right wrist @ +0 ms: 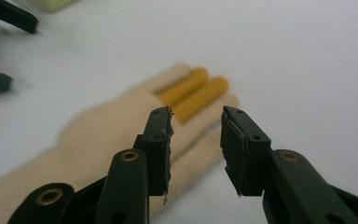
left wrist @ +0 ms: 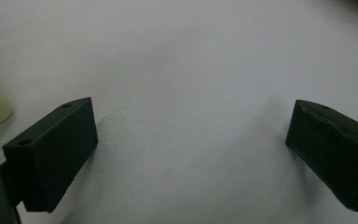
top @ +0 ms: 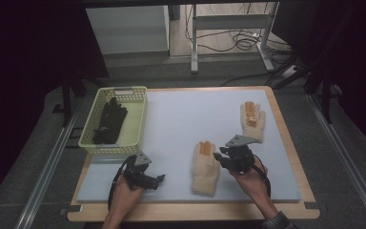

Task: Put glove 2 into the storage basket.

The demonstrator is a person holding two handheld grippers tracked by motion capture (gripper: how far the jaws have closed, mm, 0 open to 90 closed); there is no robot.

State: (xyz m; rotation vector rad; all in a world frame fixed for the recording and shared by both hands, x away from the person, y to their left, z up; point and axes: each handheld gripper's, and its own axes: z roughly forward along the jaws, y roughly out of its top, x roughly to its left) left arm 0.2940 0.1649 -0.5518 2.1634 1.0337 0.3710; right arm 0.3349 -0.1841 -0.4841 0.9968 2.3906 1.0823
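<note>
Near glove (top: 206,168) lying flat on the pale mat (top: 181,119), lower centre of the high view, long axis running bottom to top of frame, cuff toward the bottom edge, orange-tipped fingers pointing up-frame. Right gripper (top: 220,154) just at the glove's right side, tips beside the finger end, jaws parted a little with nothing pinched between them. In the right gripper view, same glove (right wrist: 98,140) stretching from lower left to centre, orange tips aimed up and right, lying below and beyond the two black fingers (right wrist: 161,140), not pressed by either pad. Left gripper (top: 158,180) low at the left of the high view, well apart from the glove, jaws spread wide over bare mat. Count: two cream gloves on the mat, the second glove (top: 252,119) at upper right, fingers also up-frame; one yellow basket (top: 138,119) at upper left, dark gloves (top: 109,121) heaped inside, number impossible to tell; two grippers.
</note>
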